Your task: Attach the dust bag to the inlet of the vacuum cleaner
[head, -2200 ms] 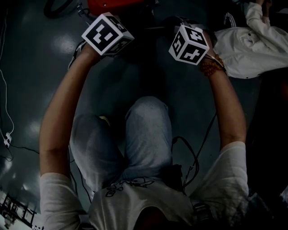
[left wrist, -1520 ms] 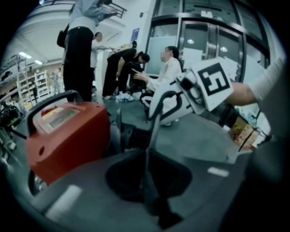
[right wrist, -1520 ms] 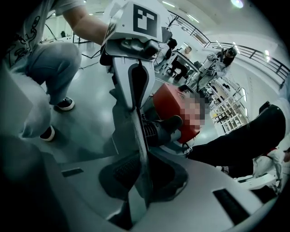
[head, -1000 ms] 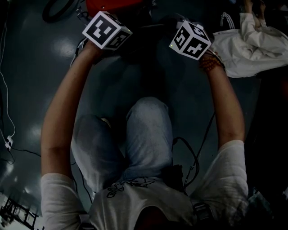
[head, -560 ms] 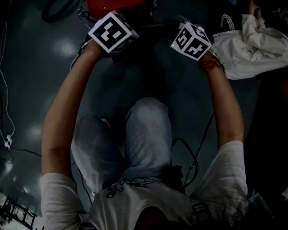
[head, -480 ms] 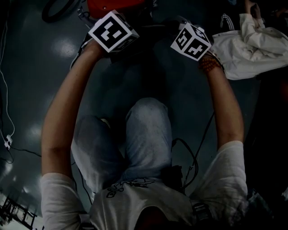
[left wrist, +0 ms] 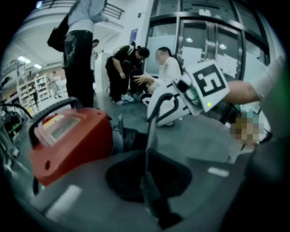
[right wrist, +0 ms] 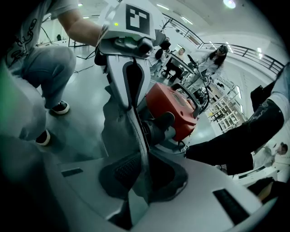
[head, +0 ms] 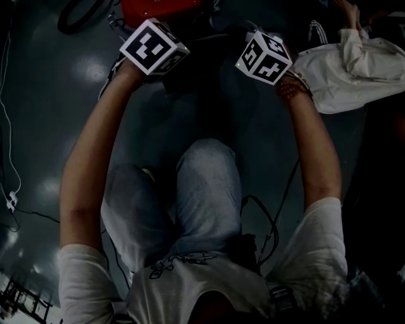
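A grey dust bag (right wrist: 118,120) hangs stretched between my two grippers, just in front of the red vacuum cleaner (right wrist: 174,105). My right gripper (right wrist: 142,174) is shut on one edge of the bag. My left gripper (left wrist: 146,179) is shut on the opposite edge (left wrist: 148,136), which shows as a thin upright strip. The vacuum's black round inlet (right wrist: 159,123) sits right behind the bag, close to it; whether they touch I cannot tell. In the head view only the marker cubes, left (head: 154,47) and right (head: 263,57), show below the red body (head: 161,9); the jaws and bag are lost in the dark.
I am low on a glossy grey floor (head: 69,107) with my knees (head: 205,183) under my arms. A person in white (head: 345,69) crouches at the right. Other people (left wrist: 79,50) stand or crouch behind the vacuum. Cables (head: 7,126) trail at the left.
The left gripper's cube has rolled slightly. Both hands stay in about the same place by the vacuum. The person in white at the right has shifted a little.
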